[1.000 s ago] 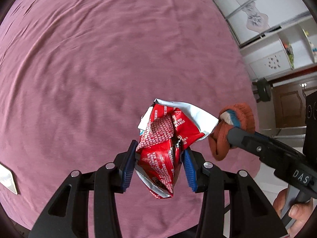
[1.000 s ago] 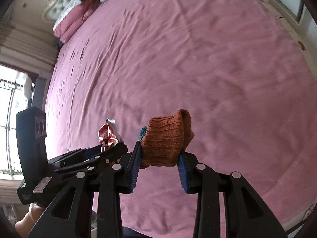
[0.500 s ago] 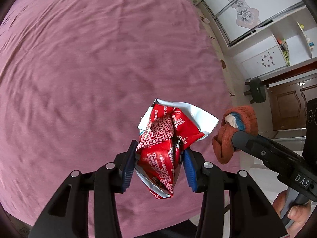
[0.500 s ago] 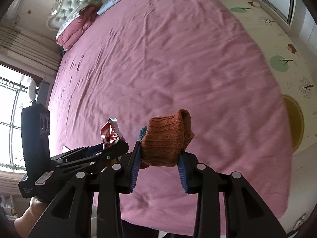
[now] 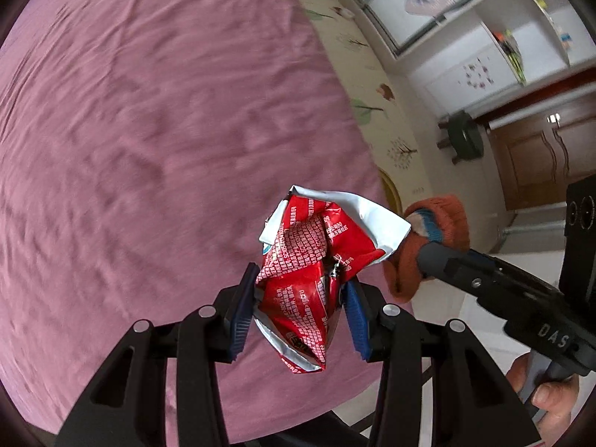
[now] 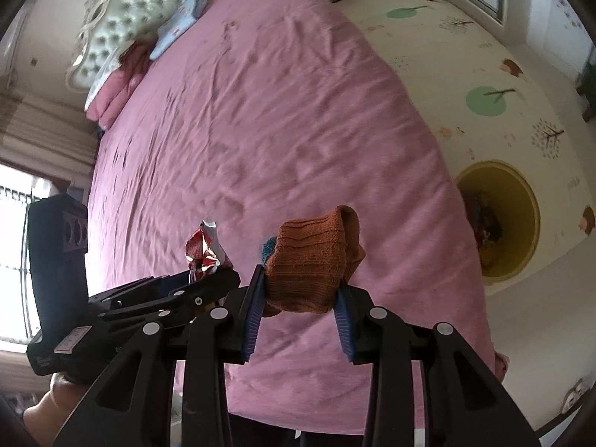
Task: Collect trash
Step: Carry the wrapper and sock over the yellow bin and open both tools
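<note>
My left gripper (image 5: 298,307) is shut on a crumpled red and silver snack wrapper (image 5: 316,260), held above the pink bed (image 5: 149,149). My right gripper (image 6: 300,311) is shut on a rolled orange sock (image 6: 313,257) with a blue toe. The sock also shows in the left wrist view (image 5: 443,223), just right of the wrapper. The wrapper shows in the right wrist view (image 6: 203,247), left of the sock. A yellow bin (image 6: 521,223) with trash inside stands on the floor to the right of the bed.
The bed has a tufted headboard (image 6: 123,22) and pillows (image 6: 115,89) at its far end. A patterned floor mat (image 6: 484,74) lies beside the bed. A black stool (image 5: 463,136) and a wooden door (image 5: 540,156) are across the room.
Both grippers have risen and drawn back from the bed with their loads. More floor shows now, and the yellow bin has come into the right wrist view.
</note>
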Demonstrator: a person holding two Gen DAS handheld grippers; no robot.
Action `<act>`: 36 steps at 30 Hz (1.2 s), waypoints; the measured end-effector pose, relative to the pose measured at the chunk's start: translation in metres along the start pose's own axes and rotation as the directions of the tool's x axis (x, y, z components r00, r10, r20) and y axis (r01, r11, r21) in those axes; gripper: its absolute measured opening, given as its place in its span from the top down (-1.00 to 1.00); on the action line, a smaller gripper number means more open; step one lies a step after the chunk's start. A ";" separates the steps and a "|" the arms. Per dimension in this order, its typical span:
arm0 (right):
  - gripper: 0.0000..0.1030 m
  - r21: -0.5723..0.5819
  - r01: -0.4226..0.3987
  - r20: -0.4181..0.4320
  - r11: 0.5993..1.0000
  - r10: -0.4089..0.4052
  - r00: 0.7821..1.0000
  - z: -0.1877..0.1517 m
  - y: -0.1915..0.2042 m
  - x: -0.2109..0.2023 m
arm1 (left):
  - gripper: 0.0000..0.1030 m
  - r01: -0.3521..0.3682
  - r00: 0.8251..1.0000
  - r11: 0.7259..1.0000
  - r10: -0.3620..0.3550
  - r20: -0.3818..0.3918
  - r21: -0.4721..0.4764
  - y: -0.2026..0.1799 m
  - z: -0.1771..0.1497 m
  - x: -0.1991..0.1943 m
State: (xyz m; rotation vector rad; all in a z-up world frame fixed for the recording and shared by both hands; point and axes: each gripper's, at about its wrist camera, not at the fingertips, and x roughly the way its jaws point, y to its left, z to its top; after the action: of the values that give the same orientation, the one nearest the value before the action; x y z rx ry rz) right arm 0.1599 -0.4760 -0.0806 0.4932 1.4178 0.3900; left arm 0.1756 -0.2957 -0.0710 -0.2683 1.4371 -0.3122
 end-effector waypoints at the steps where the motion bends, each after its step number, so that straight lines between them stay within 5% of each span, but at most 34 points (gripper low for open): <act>1: 0.34 0.013 0.001 0.006 1.000 -0.001 1.000 0.000 -0.005 -0.003 | 0.14 -0.001 1.000 1.000 0.001 -0.014 0.026 -0.010 0.004 0.005; 14: 0.34 0.265 0.011 0.105 0.964 -0.041 0.994 0.002 -0.116 -0.032 | 0.14 0.029 0.992 0.973 -0.001 -0.123 0.227 -0.105 0.050 0.068; 24: 0.33 0.393 0.038 0.141 0.919 -0.101 0.985 0.002 -0.205 -0.048 | 0.14 0.072 0.981 0.928 0.001 -0.193 0.367 -0.195 0.077 0.134; 34: 0.29 0.501 0.064 0.140 0.863 -0.154 0.978 0.004 -0.286 -0.050 | 0.12 0.134 0.962 0.907 -0.022 -0.273 0.399 -0.256 0.096 0.200; 36: 0.21 0.500 0.070 0.138 0.863 -0.160 0.977 0.007 -0.294 -0.050 | -0.02 0.161 0.957 0.906 -0.046 -0.287 0.391 -0.263 0.102 0.209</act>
State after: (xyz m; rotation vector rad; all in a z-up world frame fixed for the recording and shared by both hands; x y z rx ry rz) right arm 0.1515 -0.7505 -0.1978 0.8319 1.3622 -0.1250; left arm 0.2856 -0.6179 -0.1564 0.0466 1.5885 -0.7545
